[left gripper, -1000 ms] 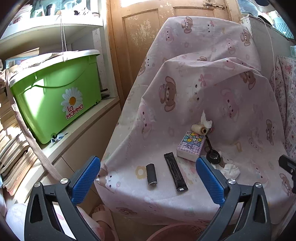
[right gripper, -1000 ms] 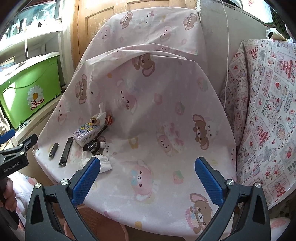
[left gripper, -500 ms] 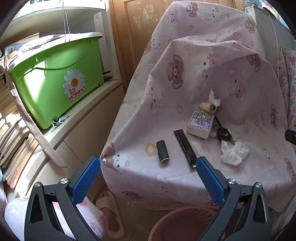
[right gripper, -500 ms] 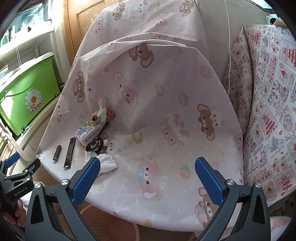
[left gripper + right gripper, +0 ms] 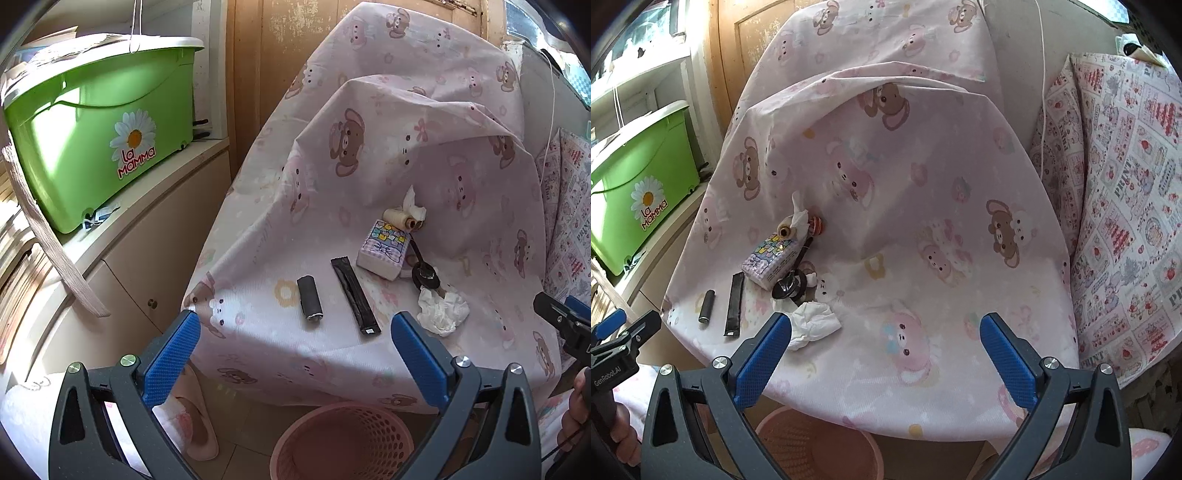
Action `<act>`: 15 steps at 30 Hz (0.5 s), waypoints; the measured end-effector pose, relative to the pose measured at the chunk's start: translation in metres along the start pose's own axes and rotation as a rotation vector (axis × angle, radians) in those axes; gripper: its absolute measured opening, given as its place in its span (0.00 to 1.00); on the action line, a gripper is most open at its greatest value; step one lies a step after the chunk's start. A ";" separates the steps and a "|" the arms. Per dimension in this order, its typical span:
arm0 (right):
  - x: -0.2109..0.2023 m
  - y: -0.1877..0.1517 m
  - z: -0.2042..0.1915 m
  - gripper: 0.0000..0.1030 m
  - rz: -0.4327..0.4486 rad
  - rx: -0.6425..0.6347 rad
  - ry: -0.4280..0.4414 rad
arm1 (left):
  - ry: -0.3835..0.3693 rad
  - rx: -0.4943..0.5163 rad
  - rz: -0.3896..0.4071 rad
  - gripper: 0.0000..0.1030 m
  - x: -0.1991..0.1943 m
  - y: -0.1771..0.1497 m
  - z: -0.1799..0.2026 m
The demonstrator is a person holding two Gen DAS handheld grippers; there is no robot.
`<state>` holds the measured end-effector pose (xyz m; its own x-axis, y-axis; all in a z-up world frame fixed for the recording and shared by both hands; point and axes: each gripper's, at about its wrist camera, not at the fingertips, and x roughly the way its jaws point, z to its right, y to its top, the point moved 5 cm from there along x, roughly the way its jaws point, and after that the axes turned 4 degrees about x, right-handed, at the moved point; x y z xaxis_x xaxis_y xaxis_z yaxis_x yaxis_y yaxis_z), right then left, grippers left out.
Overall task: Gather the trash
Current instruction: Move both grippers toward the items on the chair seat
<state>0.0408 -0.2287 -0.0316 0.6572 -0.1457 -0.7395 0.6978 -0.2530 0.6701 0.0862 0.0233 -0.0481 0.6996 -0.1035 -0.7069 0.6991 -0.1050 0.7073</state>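
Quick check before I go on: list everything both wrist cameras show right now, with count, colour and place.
crumpled tissue: 1, white, front right of the sheet, nearest the right gripper
flat wrapper: 1, black, front middle of the sheet
small cylinder: 1, dark grey, left of the wrapper
tissue pack: 1, lilac print, behind the wrapper
thread spool: 1, cream, behind the pack
round black object: 1, between pack and tissue
waste basket: 1, pink, on the floor below the sheet's front edge
printed sheet: 1, pink with bears, draped over the furniture
storage box: 1, green, shelf at left
left hand-held gripper: 1, blue pads, open, empty
right hand-held gripper: 1, blue pads, open, empty
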 end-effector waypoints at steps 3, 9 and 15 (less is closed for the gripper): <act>0.002 -0.007 0.003 1.00 -0.013 -0.008 -0.001 | 0.019 0.008 0.018 0.99 -0.003 -0.003 -0.001; 0.009 -0.007 0.004 1.00 -0.008 -0.025 0.017 | 0.061 0.030 0.018 0.99 0.000 -0.007 -0.002; 0.012 -0.014 0.001 1.00 0.011 -0.085 0.031 | 0.071 -0.003 0.062 0.99 -0.016 0.003 -0.003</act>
<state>0.0389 -0.2284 -0.0497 0.6724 -0.1177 -0.7308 0.7116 -0.1690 0.6820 0.0771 0.0274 -0.0346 0.7501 -0.0397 -0.6601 0.6545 -0.0977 0.7497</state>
